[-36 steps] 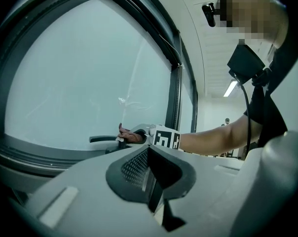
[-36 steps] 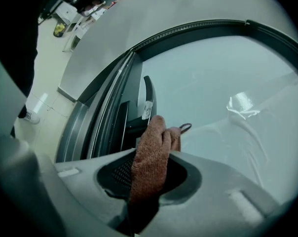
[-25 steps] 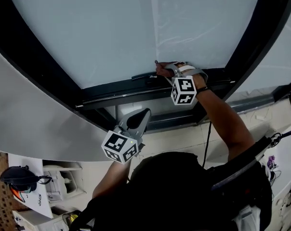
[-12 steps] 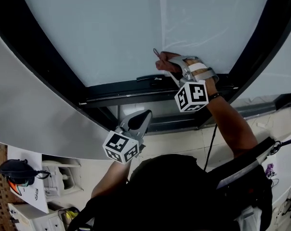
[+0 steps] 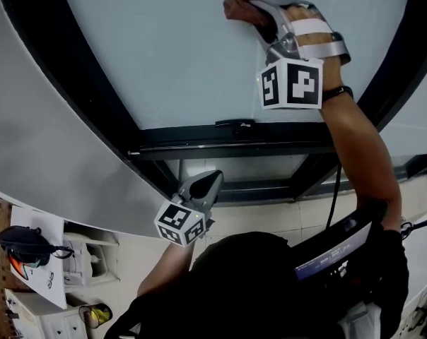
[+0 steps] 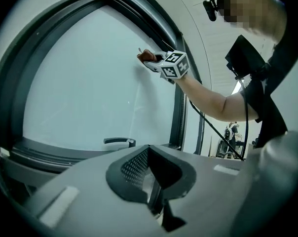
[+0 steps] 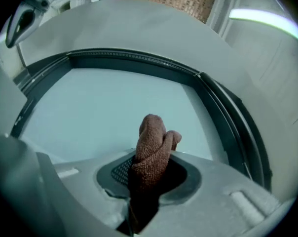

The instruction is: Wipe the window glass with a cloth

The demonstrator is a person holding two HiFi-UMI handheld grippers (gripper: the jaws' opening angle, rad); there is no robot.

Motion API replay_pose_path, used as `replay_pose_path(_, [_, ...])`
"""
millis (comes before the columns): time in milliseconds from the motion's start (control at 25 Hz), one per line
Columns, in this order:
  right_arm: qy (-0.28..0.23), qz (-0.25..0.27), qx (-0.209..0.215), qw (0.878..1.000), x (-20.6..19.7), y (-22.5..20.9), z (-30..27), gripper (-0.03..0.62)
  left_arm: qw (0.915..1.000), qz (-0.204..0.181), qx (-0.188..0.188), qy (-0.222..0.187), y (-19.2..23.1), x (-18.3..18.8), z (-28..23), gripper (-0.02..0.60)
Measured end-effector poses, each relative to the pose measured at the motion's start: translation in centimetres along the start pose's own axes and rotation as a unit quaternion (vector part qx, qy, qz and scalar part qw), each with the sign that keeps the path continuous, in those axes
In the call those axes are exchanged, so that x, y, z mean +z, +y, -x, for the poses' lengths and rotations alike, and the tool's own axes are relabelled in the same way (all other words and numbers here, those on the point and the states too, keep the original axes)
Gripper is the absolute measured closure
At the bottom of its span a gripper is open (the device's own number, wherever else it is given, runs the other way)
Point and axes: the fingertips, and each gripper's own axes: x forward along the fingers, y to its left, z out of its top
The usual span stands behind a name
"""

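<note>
The window glass (image 5: 157, 48) is a pale pane in a dark frame (image 5: 220, 147). My right gripper (image 5: 243, 4) is high on the pane, shut on a brown cloth (image 5: 235, 9) that presses against the glass. In the right gripper view the bunched cloth (image 7: 151, 144) sticks out from between the jaws, against the glass (image 7: 99, 107). The left gripper view shows the right gripper (image 6: 156, 62) and the cloth (image 6: 146, 57) high on the pane. My left gripper (image 5: 208, 182) hangs below the frame, away from the glass, shut with nothing in it (image 6: 154, 181).
A dark window handle (image 5: 235, 124) sits on the bottom frame rail. A grey curved wall (image 5: 51, 154) runs along the left. A black cable (image 5: 335, 189) trails from the right arm. At lower left a table (image 5: 47, 277) holds a dark headset (image 5: 22, 249).
The right gripper has carried the cloth upward over the glass, from just above the bottom frame rail to high on the pane. The left gripper has stayed where it was.
</note>
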Motion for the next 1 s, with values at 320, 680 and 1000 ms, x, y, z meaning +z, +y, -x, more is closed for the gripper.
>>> replay_pose_path(320, [0.030, 0.045, -0.059, 0.997, 0.7, -5.8, -3.1, 0.516, 0.9997, -0.011, 0.016, -0.012, 1.5, 1.1, 1.3, 0.565])
replay_pose_path(680, [0.085, 0.110, -0.080, 0.987, 0.5, -7.1, -6.8, 0.516, 0.9993, -0.007, 0.029, -0.024, 2.6, 1.5, 2.3, 0.565])
replay_pose_path(1000, [0.068, 0.083, -0.067, 0.992, 0.9, -4.6, -6.8, 0.517, 0.9994, -0.002, 0.030, -0.019, 2.9, 0.9, 2.5, 0.565])
